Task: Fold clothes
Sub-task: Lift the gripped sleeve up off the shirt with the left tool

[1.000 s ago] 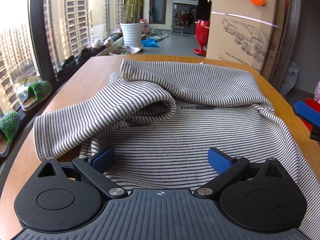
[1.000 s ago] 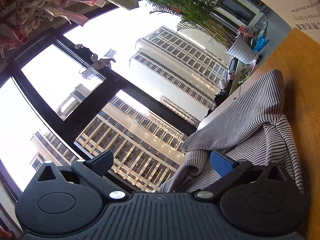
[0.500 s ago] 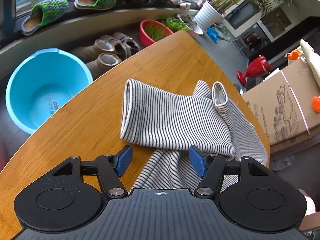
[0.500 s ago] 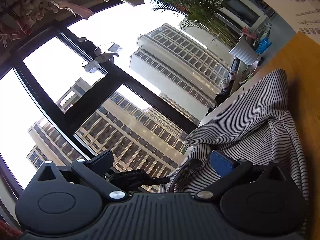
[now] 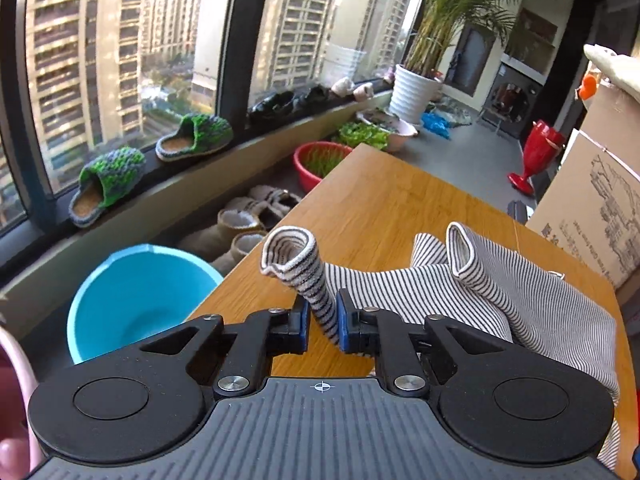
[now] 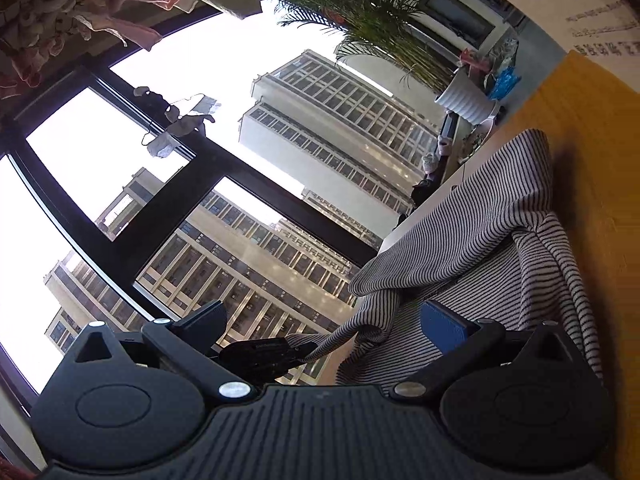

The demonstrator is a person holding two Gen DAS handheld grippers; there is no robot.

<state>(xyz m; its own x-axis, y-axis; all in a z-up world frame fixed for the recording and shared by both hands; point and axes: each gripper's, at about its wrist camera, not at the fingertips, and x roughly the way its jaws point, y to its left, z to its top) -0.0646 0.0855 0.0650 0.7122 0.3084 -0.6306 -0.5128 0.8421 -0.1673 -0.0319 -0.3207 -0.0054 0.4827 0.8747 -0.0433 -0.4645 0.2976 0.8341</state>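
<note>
Shirt (image 5: 532,304) is spread at centre right of the left wrist frame, on the table (image 5: 384,200), with one cuff (image 5: 292,256) raised. That sleeve is clamped between the closed pads of the left gripper (image 5: 322,322), likely so it can be carried across the body. In the right wrist frame the right gripper (image 6: 332,328) is held spread wide beside the cloth, grasping nothing, tilted toward the window.

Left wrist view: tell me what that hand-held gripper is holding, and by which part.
The left hand-held gripper is shut on the striped garment, pinching one sleeve just below its open cuff, which stands up above the fingers.
</note>
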